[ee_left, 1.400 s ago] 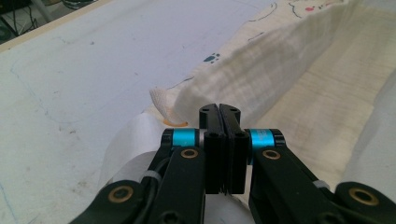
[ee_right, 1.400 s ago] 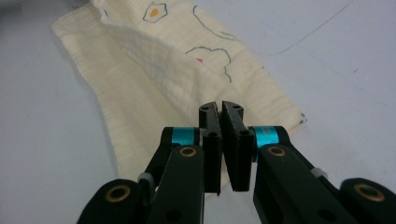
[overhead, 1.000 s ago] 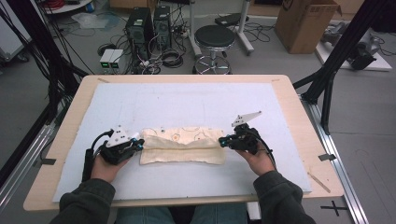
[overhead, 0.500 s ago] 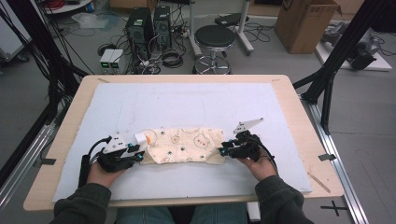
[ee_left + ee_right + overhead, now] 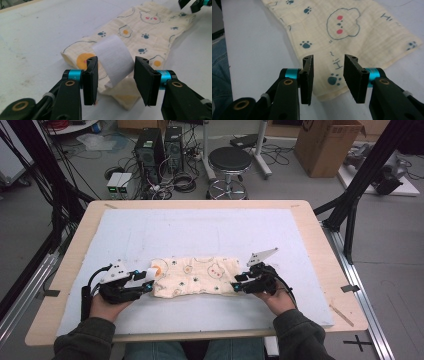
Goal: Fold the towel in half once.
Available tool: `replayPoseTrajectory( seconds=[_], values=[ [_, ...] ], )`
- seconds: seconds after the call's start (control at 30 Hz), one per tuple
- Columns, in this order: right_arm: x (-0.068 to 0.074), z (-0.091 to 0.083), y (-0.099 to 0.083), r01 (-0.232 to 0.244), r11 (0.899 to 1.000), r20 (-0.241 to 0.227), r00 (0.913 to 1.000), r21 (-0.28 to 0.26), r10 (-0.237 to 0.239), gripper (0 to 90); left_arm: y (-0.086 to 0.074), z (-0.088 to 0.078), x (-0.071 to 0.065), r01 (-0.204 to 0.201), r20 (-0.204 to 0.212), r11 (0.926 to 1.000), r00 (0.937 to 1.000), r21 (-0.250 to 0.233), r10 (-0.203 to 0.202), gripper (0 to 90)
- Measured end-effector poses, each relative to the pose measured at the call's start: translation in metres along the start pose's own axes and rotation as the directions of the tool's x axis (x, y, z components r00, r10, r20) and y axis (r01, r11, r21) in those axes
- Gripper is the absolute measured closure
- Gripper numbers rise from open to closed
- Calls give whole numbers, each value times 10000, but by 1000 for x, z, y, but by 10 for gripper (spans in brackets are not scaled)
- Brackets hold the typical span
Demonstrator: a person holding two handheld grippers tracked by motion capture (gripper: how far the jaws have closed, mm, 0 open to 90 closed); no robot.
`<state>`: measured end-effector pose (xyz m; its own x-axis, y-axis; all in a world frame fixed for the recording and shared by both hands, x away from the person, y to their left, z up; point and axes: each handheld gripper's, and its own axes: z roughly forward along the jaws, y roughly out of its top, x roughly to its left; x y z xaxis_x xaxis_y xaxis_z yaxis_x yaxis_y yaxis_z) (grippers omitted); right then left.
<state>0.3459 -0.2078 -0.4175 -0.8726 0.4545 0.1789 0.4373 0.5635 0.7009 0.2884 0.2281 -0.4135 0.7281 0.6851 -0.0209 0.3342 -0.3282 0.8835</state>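
Both grippers released, the folded cream animal-print cloth lies apparently flat.

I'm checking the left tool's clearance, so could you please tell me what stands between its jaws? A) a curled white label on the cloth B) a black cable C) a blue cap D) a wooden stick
A: in the left gripper view a curled white label on the printed cloth stands between the open jaws of the left tool, with gaps either side.

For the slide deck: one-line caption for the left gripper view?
Left gripper, jaws just opened, at the end of a folded printed cloth, its white label curling up between them.
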Motion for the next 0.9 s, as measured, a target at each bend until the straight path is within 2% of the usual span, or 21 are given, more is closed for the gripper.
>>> replayPoseTrajectory(
  seconds=[0.23, 0.3, 0.5, 0.6, 0.73, 0.87, 0.9],
  values=[
    [0, 7, -4, -11, 9993, -218, 9998, 369, 19, 616, 6, -3, 6, 161, -60, 9997, 9999, -190, -162, 554],
    [1, 9, -6, -29, 9987, -250, 9997, 513, 41, 614, 7, -3, 7, 101, -23, 9998, 9999, -177, -102, 554],
    [5, 13, -10, 222, 9979, -369, 9991, 612, -200, 605, 11, -7, 10, 298, 42, 9986, 9996, -441, -296, 551],
    [6, 14, -10, 295, 9976, -332, 9991, 626, -275, 616, 10, -4, 8, 213, 141, 9996, 9997, -178, -211, 551],
    [7, 15, -10, 501, 9966, -161, 9987, 656, -492, 659, 8, 3, 4, 73, 518, 9998, 9986, 197, -83, 555],
    [9, 14, -11, 618, 9955, 3, 9981, 722, -619, 749, 1, 16, -1, -69, 764, 9962, 9971, 864, 3, 566],
    [9, 15, -11, 647, 9953, 1, 9979, 717, -649, 796, 0, 19, -2, -100, 847, 9945, 9964, 1038, 12, 573]
  ],
)
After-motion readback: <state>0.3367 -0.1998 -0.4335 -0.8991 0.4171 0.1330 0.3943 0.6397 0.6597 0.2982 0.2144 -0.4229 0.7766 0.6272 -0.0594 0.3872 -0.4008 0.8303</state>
